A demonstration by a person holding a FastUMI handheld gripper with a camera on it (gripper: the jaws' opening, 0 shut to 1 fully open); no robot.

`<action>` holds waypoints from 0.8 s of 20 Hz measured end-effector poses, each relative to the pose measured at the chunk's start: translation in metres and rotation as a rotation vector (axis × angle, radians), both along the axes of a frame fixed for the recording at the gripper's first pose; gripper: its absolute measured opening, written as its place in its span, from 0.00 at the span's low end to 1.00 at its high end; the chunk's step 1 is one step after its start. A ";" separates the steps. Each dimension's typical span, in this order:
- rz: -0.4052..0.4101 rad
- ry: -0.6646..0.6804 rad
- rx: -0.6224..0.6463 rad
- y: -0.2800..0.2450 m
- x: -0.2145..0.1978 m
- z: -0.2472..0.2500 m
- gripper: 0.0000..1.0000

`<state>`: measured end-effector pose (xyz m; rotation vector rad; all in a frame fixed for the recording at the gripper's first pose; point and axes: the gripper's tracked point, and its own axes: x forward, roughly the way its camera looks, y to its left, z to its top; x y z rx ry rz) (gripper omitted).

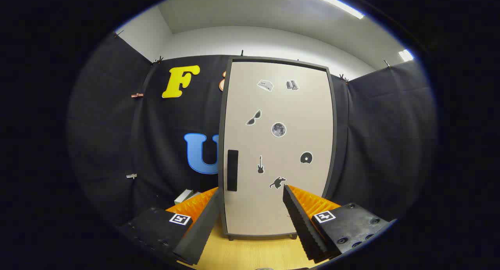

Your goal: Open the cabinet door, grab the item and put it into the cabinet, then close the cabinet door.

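Gripper view: the gripper faces the cabinet, which stands upright on the wooden table just ahead of the fingers. The cabinet door is closed; it is beige with a dark frame, a black handle near its left edge, and several small stickers on its face. The fingers stand wide apart, with nothing between them. A small pale box-like item lies on the table left of the cabinet, beyond the left finger, partly hidden; its kind cannot be told.
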<state>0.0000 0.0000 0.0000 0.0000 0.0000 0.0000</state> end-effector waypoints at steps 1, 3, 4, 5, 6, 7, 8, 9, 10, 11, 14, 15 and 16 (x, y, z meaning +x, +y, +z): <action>0.002 -0.002 0.001 0.000 0.000 0.001 0.98; 0.012 -0.002 0.005 0.003 0.000 0.000 0.98; 0.013 0.000 0.005 0.003 0.001 0.000 0.98; 0.014 0.003 0.005 0.002 0.002 -0.002 0.98; 0.015 0.006 0.006 0.003 0.003 -0.003 0.98; 0.017 0.006 0.008 0.004 0.003 -0.003 0.98; 0.020 0.005 0.012 0.006 0.004 -0.002 0.98; 0.023 0.003 0.014 0.006 0.004 -0.002 0.98; 0.025 0.002 0.013 0.007 0.004 -0.002 0.98; 0.023 0.000 0.011 0.008 0.005 -0.002 0.98; 0.027 0.001 0.011 0.012 0.006 -0.004 0.98; 0.028 0.003 0.012 0.012 0.008 -0.005 0.98; 0.031 0.005 0.015 0.014 0.010 -0.006 0.98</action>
